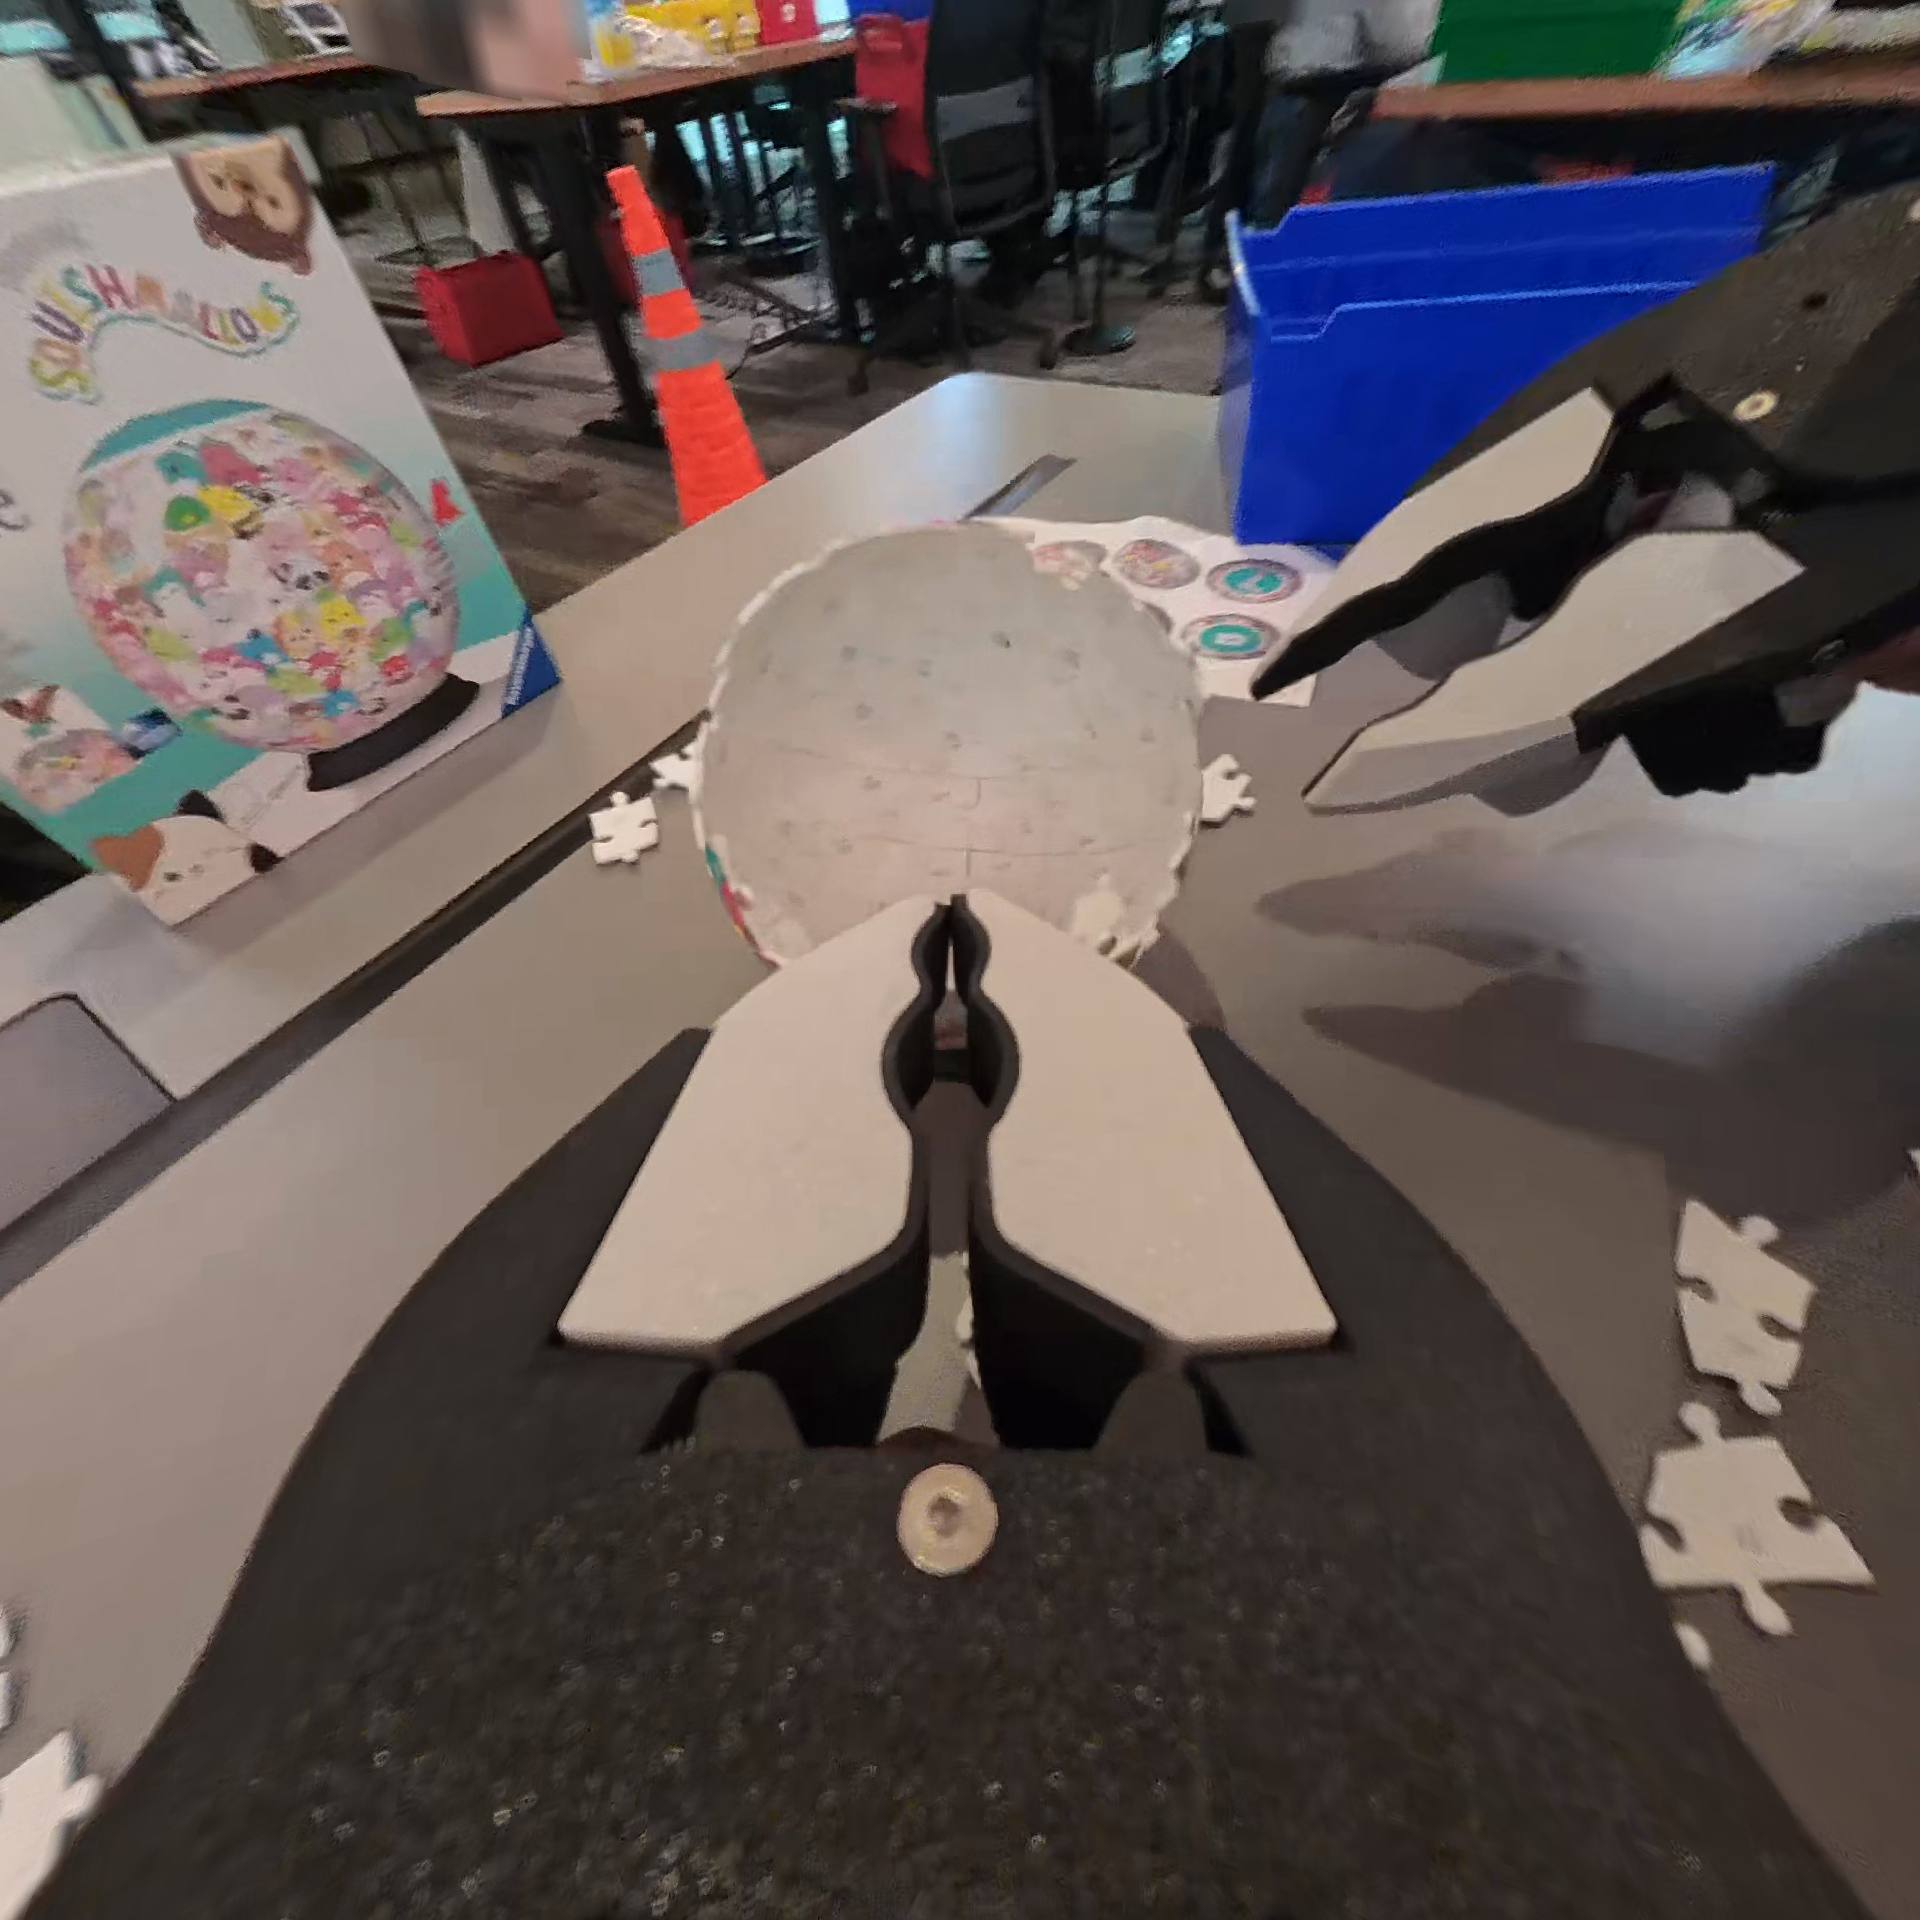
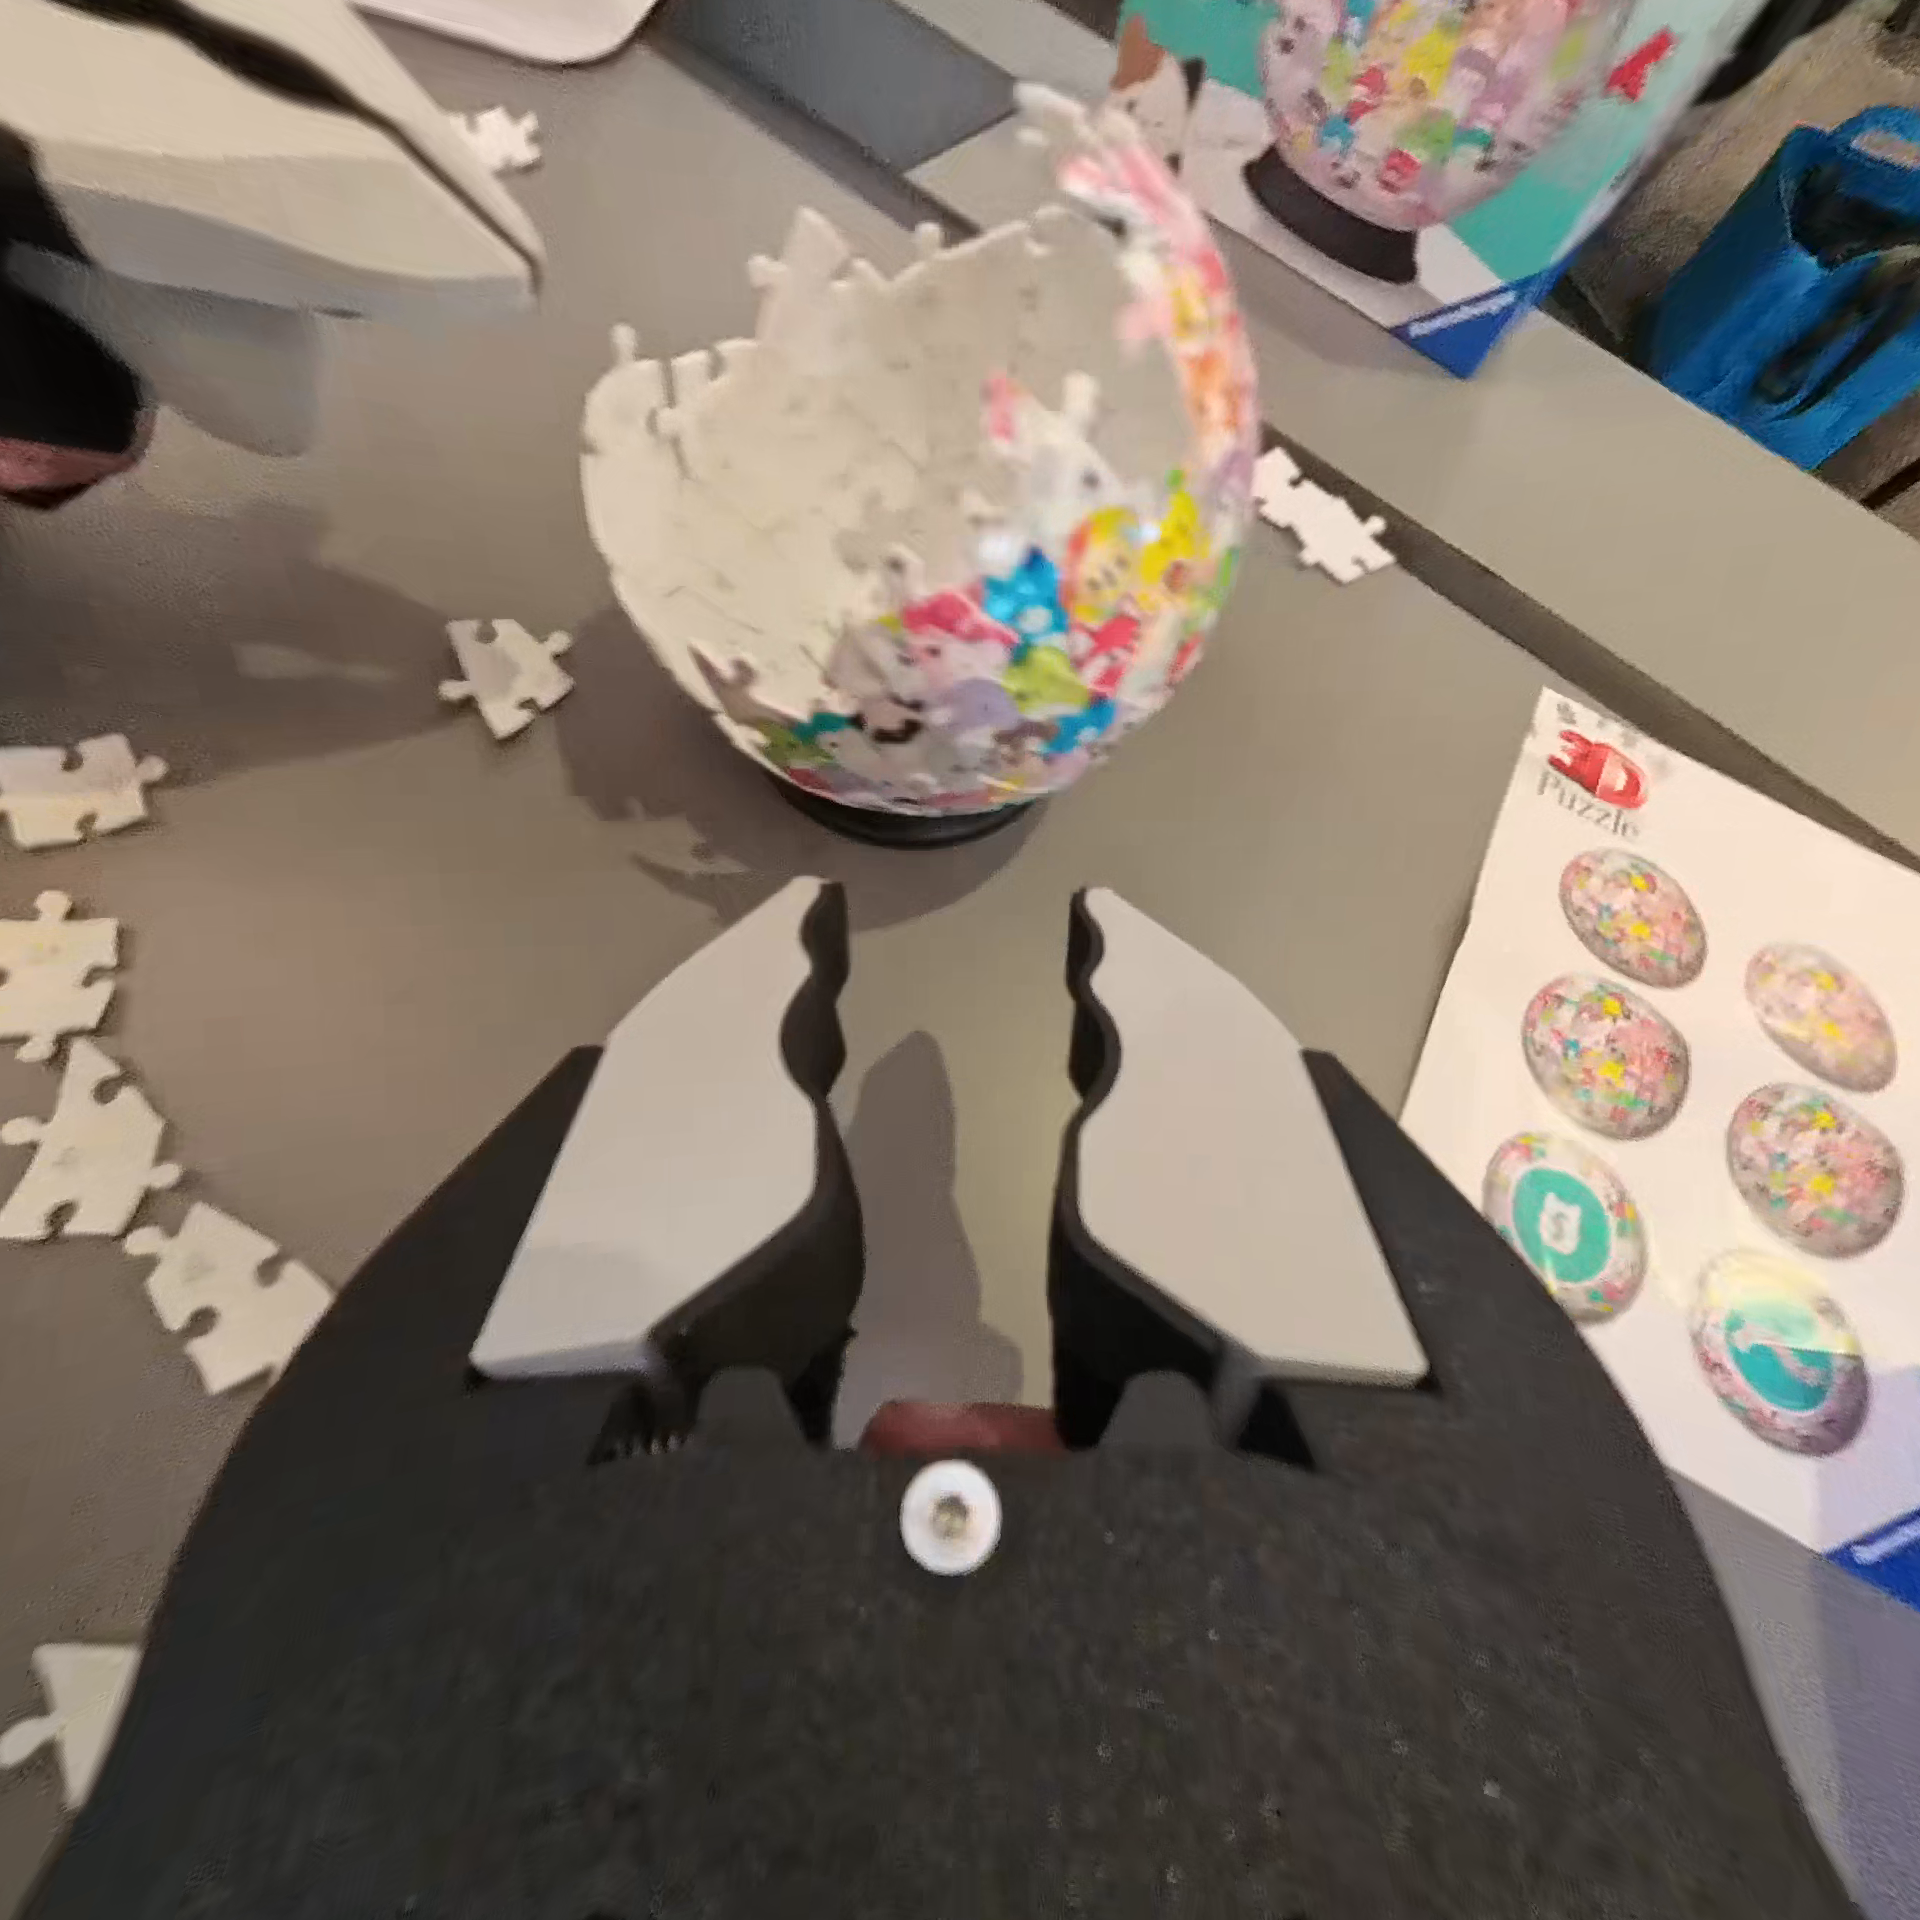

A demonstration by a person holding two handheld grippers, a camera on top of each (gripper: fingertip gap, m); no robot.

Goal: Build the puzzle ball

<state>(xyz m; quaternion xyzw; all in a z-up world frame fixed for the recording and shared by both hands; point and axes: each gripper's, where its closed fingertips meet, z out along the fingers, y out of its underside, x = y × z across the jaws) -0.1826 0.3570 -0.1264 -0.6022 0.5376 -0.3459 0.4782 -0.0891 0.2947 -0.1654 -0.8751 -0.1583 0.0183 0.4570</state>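
Two grey surfaces make up the counter (image 2: 1299,790), a lighter strip along the far side and a darker one where the work lies. On the lighter strip stands the puzzle box (image 1: 249,520), upright and leaning back a little, printed with a finished coloured ball. Beyond the counter's far edge a blue bin (image 1: 1455,343) and an orange cone (image 1: 691,353) stand on the floor.

The puzzle ball (image 2: 935,520) sits on a dark ring stand (image 2: 899,821) on the darker surface, between the two tools. It is an unfinished shell: the coloured outside faces the box side, the white inside shows through a large jagged opening that faces the left tool (image 1: 953,914). In the left wrist view that tool's jaws are together, with nothing visible between the tips, which overlap the shell's lower edge; I cannot tell whether they touch it.

The right tool (image 2: 956,914) has its jaws apart and holds nothing; it hangs over the counter just short of the stand.

An instruction sheet (image 2: 1662,1091) with pictures of balls lies flat to the right of the ball.

Loose white pieces (image 2: 88,1039) lie face down, scattered to the left of the right tool, with one piece (image 2: 509,670) near the ball and another (image 2: 1320,520) at the seam behind it.
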